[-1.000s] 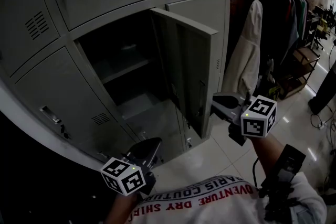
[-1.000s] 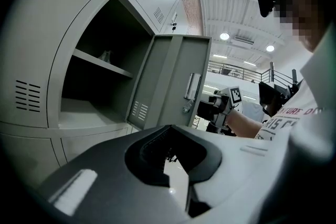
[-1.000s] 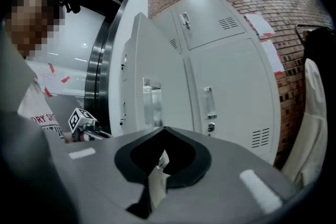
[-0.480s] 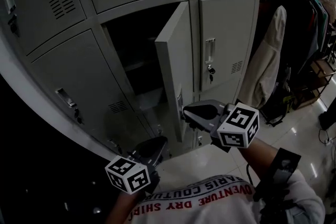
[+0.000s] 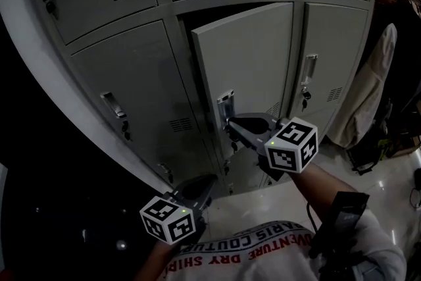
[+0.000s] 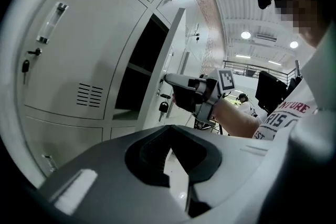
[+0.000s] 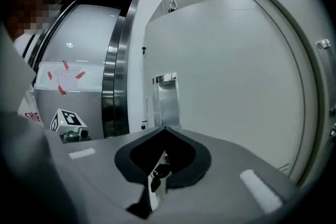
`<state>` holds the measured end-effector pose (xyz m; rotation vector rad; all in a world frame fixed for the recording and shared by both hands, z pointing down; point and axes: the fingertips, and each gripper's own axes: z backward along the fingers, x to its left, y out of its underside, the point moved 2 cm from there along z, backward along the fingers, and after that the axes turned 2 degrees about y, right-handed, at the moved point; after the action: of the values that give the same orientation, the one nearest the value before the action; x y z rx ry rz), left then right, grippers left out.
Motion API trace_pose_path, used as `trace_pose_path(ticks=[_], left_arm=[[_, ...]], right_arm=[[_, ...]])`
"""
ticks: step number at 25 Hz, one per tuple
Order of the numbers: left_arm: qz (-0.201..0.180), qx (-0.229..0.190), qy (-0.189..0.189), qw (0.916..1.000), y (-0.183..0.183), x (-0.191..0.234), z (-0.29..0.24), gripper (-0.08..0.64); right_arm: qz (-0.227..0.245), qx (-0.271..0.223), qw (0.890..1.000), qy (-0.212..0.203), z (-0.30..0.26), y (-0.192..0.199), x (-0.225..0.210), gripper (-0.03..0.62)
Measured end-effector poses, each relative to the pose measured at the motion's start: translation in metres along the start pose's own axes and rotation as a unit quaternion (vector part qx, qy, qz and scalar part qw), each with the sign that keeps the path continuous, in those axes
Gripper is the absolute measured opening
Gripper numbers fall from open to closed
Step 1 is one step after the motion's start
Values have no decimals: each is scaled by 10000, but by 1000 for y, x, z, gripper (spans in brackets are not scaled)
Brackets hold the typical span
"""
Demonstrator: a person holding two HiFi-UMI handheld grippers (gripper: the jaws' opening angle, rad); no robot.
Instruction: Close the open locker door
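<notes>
Grey steel lockers (image 5: 118, 76) fill my head view, with a pale garment (image 5: 371, 89) hanging at the right above glossy floor tiles (image 5: 395, 161). I'm seeing the grey metal locker door (image 5: 250, 56) ajar, swung most of the way in. A dark strip of opening shows along its top and left edge. The right gripper (image 5: 231, 125) is up at the door face, tips just below the recessed silver latch plate (image 5: 225, 104). Its fingers are pinched together with nothing between them. The left gripper (image 5: 210, 179) hangs low by the person's white lettered shirt (image 5: 263, 250), well apart from the door, fingers likewise together and empty.
</notes>
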<state>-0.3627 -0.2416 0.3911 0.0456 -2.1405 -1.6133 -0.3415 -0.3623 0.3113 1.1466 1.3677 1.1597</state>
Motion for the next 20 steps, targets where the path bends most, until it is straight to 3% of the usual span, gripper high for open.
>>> trace_pose_path(ticks=[11, 20], left_arm=[[238, -162, -346, 9990, 0, 27, 18, 5], [375, -312, -664, 9966, 2, 33, 35, 5]], right_arm=[[55, -161, 9979, 619, -60, -11, -44, -8], [23, -209, 9942, 1056, -76, -4, -71, -6]])
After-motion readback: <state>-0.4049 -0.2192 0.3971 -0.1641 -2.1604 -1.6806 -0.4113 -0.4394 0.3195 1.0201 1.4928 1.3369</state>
